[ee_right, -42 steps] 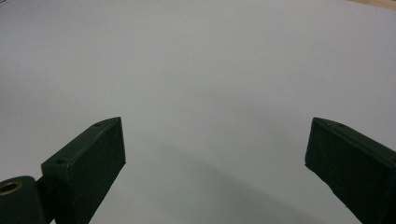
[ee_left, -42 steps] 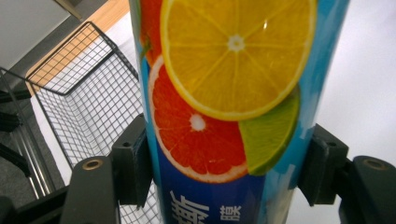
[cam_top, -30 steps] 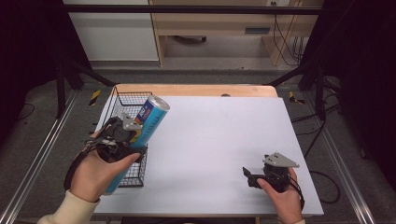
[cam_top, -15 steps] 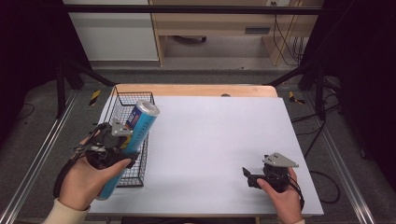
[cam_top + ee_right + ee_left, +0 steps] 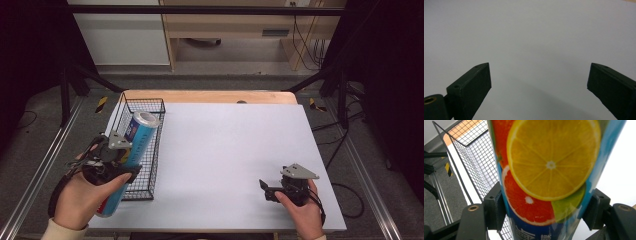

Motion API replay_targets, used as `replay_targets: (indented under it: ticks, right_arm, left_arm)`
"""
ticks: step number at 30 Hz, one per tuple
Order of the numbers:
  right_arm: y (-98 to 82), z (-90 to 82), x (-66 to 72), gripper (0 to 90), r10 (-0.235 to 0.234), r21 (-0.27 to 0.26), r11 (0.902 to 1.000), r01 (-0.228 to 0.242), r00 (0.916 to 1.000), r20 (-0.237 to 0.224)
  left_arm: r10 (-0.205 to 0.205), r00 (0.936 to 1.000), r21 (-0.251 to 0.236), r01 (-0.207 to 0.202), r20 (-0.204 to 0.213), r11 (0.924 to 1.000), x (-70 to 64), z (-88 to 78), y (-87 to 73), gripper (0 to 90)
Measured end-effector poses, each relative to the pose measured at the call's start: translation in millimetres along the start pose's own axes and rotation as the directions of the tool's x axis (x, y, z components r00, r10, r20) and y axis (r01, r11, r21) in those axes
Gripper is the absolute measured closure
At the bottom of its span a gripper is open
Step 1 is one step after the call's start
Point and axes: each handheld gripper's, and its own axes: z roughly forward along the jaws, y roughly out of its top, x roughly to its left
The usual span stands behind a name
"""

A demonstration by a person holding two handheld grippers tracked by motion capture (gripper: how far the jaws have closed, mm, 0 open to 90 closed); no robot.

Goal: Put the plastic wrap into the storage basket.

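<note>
Nearest the person, at the bench's (image 5: pixel 225 145) front left corner, the left tongs (image 5: pixel 116 161) pinch a tall blue drink can (image 5: pixel 131 150) across its body. In the left gripper view the two black pads press on opposite sides of the can (image 5: pixel 544 177), over its printed orange and citrus slices, so the grip sits on the narrow width and not along the length. The can is tilted: its bottom end hangs low by the hand, outside the near edge of the wire basket (image 5: pixel 145 107), and its silver top leans away from the person and over the basket's open mouth. Its long axis runs roughly along the basket's long side, which looks like the relation the coming move turns on; lowering it in would, I judge, call for sliding it farther over the basket and laying it flatter so that both ends clear the rim.

Right of the basket, well apart from it across the bare white surface, the right tongs (image 5: pixel 266 189) rest near the bench's front edge, spread wide with nothing between them (image 5: pixel 539 95). The left hand is far nearer to the basket.

Beyond the basket lies only the bench's wooden far edge.
</note>
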Motion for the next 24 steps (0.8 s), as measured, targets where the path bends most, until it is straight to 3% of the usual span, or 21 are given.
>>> replay_targets:
  ticks: [24]
  right_arm:
    - [0.2,1.3,1.4,5.8,-0.003,0.009,1.0000,0.003,1.0000,0.000]
  left_arm:
    - [-0.044,0.9990,0.002,0.044,0.010,0.9990,7.2,6.3,-9.3,32.0]
